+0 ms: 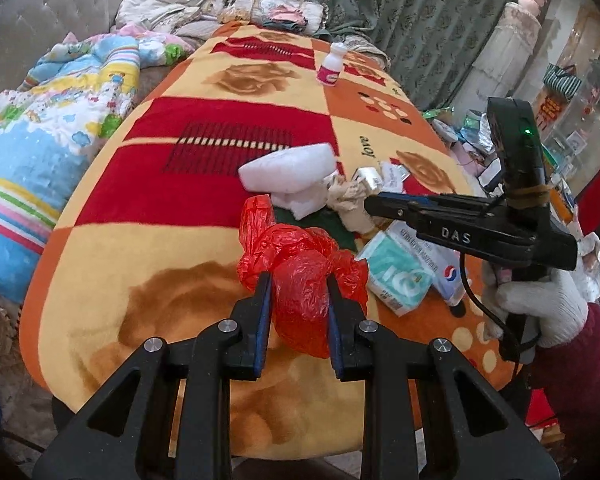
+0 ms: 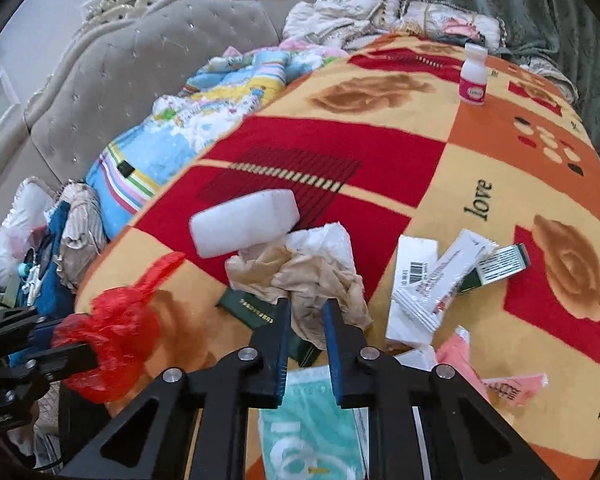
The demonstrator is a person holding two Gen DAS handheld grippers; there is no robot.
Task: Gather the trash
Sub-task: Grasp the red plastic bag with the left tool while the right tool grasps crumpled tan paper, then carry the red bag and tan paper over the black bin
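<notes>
My left gripper (image 1: 299, 280) is shut on a crumpled red plastic bag (image 1: 300, 280), held above the near end of the blanket-covered table (image 1: 140, 272); it also shows in the right wrist view (image 2: 112, 344). My right gripper (image 2: 306, 308) has its jaws closed around a beige crumpled rag (image 2: 320, 280) lying in the trash pile. The right gripper shows in the left wrist view (image 1: 370, 200) with its tip at the rag (image 1: 348, 200). Nearby lie a white foam block (image 2: 244, 222), white tissue (image 2: 328, 240), a teal tissue pack (image 2: 312, 432) and small cartons (image 2: 416, 264).
A small white and pink bottle (image 2: 473, 80) stands at the table's far end. A dark green booklet (image 2: 252, 308) lies under the rag. A pink wrapper (image 2: 504, 384) lies at the right. Quilts (image 1: 60, 120) and a sofa (image 2: 140, 60) are at the left.
</notes>
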